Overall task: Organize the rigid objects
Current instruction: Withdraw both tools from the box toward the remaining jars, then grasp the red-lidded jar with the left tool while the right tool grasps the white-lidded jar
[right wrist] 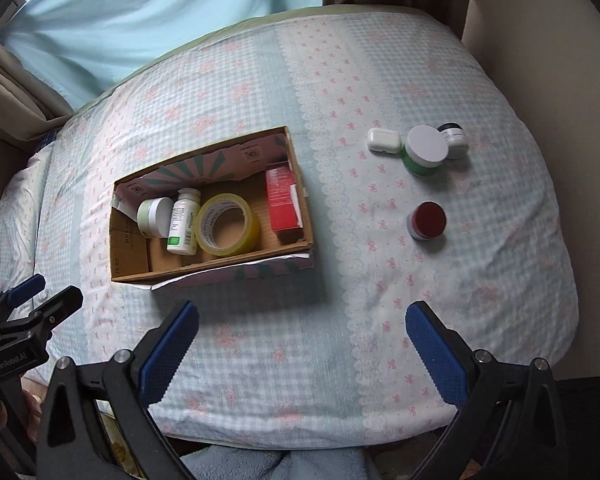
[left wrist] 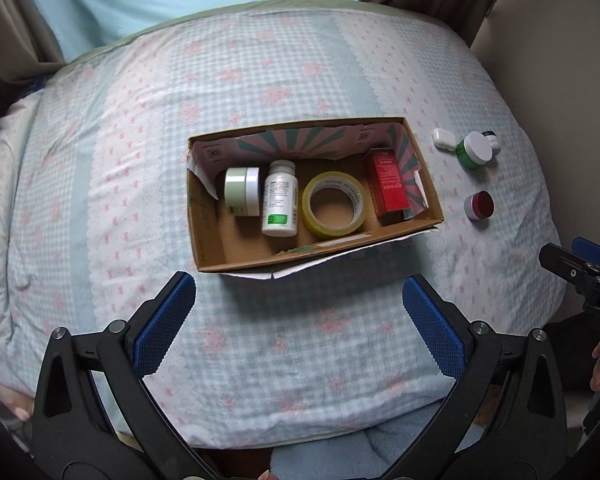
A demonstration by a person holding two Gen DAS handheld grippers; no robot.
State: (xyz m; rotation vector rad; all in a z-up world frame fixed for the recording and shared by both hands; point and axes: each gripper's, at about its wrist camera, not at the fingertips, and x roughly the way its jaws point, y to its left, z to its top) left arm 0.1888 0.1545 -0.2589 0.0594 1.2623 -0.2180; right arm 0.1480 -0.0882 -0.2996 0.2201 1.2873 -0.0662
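An open cardboard box (left wrist: 210, 236) (right wrist: 128, 256) lies on the bed. It holds a pale green jar (left wrist: 242, 191) (right wrist: 154, 216), a white pill bottle (left wrist: 280, 204) (right wrist: 184, 222), a yellow tape roll (left wrist: 334, 205) (right wrist: 228, 224) and a red carton (left wrist: 386, 184) (right wrist: 284, 200). Right of the box lie a white earbud case (left wrist: 443, 137) (right wrist: 383, 141), a green jar with white lid (left wrist: 475, 151) (right wrist: 424, 150), a small dark-topped jar (left wrist: 492, 140) (right wrist: 454, 140) and a red-topped jar (left wrist: 479, 205) (right wrist: 426, 220). My left gripper (left wrist: 300, 320) is open and empty below the box. My right gripper (right wrist: 302, 340) is open and empty, nearer than the loose jars.
The bed has a blue checked quilt (left wrist: 300, 80) with pink flowers. A light blue curtain (right wrist: 140, 20) hangs behind it. A beige wall (right wrist: 540, 40) borders the right side. Each gripper shows at the edge of the other's view, the right (left wrist: 580, 268) and the left (right wrist: 28, 300).
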